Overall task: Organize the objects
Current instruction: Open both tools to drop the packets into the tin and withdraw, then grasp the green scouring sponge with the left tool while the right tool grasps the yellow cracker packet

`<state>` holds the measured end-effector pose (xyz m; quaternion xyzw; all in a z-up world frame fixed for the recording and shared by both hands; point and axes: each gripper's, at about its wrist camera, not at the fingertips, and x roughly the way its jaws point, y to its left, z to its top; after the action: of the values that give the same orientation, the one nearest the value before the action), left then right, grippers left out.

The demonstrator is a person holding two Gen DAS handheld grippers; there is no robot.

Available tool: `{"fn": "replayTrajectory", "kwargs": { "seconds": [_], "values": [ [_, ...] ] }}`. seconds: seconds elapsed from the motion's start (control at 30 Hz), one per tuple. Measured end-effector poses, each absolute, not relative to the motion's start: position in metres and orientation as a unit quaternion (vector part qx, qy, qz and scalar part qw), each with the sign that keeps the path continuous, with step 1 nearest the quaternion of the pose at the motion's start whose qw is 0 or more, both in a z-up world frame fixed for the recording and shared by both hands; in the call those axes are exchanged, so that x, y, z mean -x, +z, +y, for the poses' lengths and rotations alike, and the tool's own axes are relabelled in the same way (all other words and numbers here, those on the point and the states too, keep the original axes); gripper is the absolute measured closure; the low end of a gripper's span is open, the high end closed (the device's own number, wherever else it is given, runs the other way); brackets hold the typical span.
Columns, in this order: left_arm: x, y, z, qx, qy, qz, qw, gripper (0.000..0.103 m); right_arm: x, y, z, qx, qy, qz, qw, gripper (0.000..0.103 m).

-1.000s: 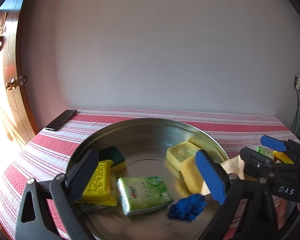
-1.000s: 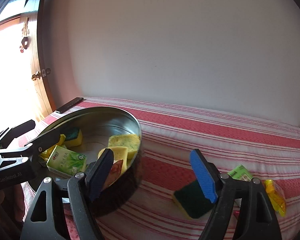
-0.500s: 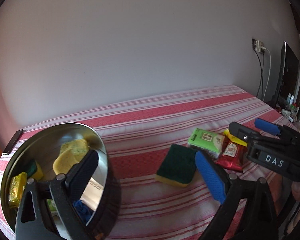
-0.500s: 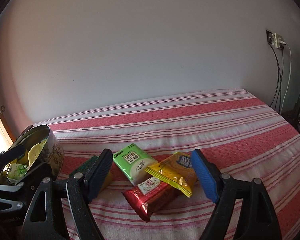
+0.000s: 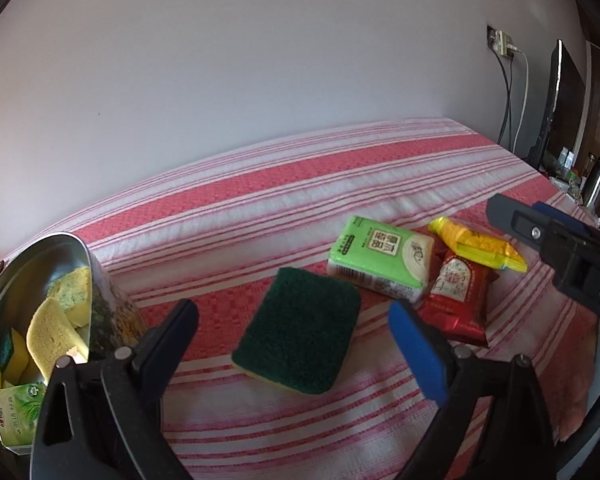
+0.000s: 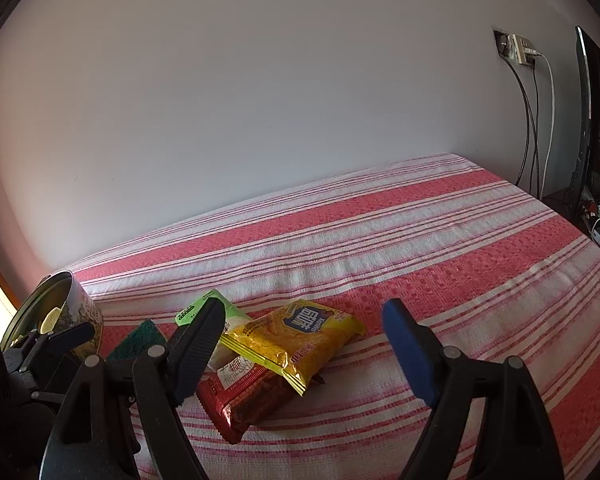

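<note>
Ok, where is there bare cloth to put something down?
Bare cloth runs behind the packets to the wall and out to the right edge. A narrower strip lies between the tin and the sponge. It is crowded where the green pack, red packet and yellow packet overlap.

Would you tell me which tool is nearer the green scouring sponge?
Left. The left tool frames the sponge; the right tool sits over the snack packets beside it.

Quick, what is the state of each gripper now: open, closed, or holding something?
Left gripper: open, holding nothing, above the green scouring sponge.
Right gripper: open, holding nothing, above the yellow snack packet.
</note>
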<state>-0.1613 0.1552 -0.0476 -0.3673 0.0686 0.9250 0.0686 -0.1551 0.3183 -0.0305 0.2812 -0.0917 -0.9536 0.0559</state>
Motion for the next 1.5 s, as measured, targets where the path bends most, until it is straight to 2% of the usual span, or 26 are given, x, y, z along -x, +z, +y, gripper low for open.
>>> {"fn": "replayTrajectory", "kwargs": {
  "seconds": [0.1, 0.2, 0.23, 0.27, 0.83, 1.13, 1.23, 1.5],
  "values": [
    [0.167, -0.055, 0.157, 0.381, 0.918, 0.075, 0.076, 0.012, 0.159, -0.033, 0.314, -0.293, -0.951, -0.083, 0.055, 0.02],
    [0.174, -0.059, 0.154, 0.398, 0.911, 0.065, 0.085, 0.03, 0.165, -0.037, 0.315, -0.31, -0.946, -0.079, 0.053, 0.02],
    [0.175, -0.06, 0.155, 0.399, 0.911, 0.064, 0.088, 0.04, 0.166, -0.038, 0.314, -0.315, -0.944, -0.077, 0.054, 0.02],
    [0.176, -0.06, 0.156, 0.398, 0.91, 0.066, 0.092, 0.042, 0.167, -0.04, 0.313, -0.32, -0.943, -0.076, 0.053, 0.02],
    [0.177, -0.05, 0.14, 0.367, 0.927, 0.047, 0.069, 0.044, 0.185, -0.049, 0.307, -0.355, -0.931, -0.077, 0.043, 0.02],
    [0.173, -0.048, 0.143, 0.355, 0.931, 0.056, 0.069, 0.044, 0.192, -0.04, 0.318, -0.359, -0.927, -0.105, 0.023, 0.02],
    [0.175, -0.048, 0.141, 0.357, 0.931, 0.049, 0.064, 0.044, 0.203, -0.039, 0.316, -0.371, -0.924, -0.098, -0.005, 0.013],
    [0.183, -0.05, 0.134, 0.363, 0.93, 0.017, 0.062, 0.044, 0.224, -0.057, 0.304, -0.404, -0.91, -0.085, -0.029, 0.013]
  ]
}}
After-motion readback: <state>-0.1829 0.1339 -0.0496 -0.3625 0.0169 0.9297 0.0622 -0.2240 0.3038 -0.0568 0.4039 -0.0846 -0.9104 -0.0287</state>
